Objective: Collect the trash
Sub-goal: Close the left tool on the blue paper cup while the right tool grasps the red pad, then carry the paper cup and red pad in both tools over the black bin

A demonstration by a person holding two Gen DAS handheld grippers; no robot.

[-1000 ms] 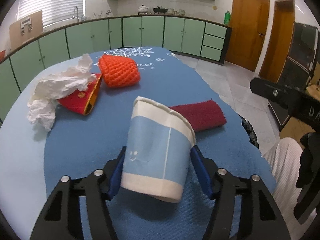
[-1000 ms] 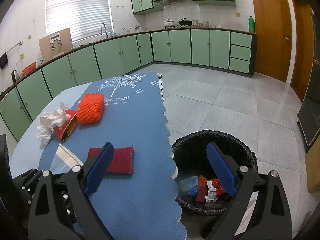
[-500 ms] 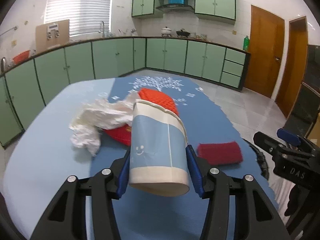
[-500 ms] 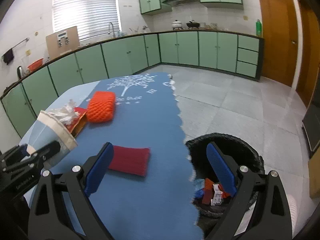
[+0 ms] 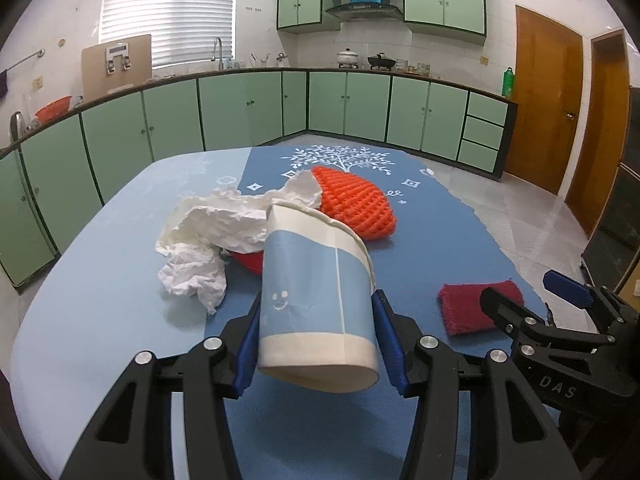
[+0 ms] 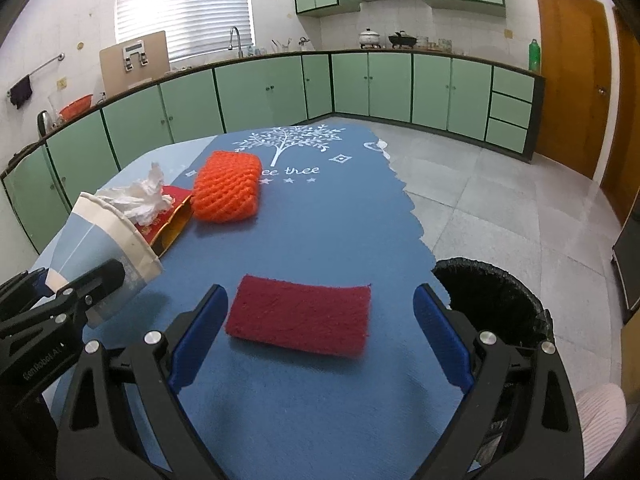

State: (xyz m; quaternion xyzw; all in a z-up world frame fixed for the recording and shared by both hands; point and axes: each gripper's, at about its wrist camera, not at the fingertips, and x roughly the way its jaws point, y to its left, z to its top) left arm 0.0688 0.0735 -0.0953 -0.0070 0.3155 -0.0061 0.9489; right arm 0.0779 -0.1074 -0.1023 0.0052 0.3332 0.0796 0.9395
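Lifted since earlier, paper cup (image 5: 316,300) sits clamped in left tool (image 5: 318,344); right tool (image 6: 320,336) gapes wide.

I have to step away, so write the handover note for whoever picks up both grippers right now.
Left gripper: shut on the paper cup, lifted off the table and tilted.
Right gripper: open, empty, its fingers either side of the dark red pad, which lies flat on the blue tablecloth.
On the table: crumpled tissue, red packet, orange knitted piece.
Trash bin: on the floor at the table's right edge.
Done: cup picked up.
Left: drop the cup in the bin, then clear the rest.
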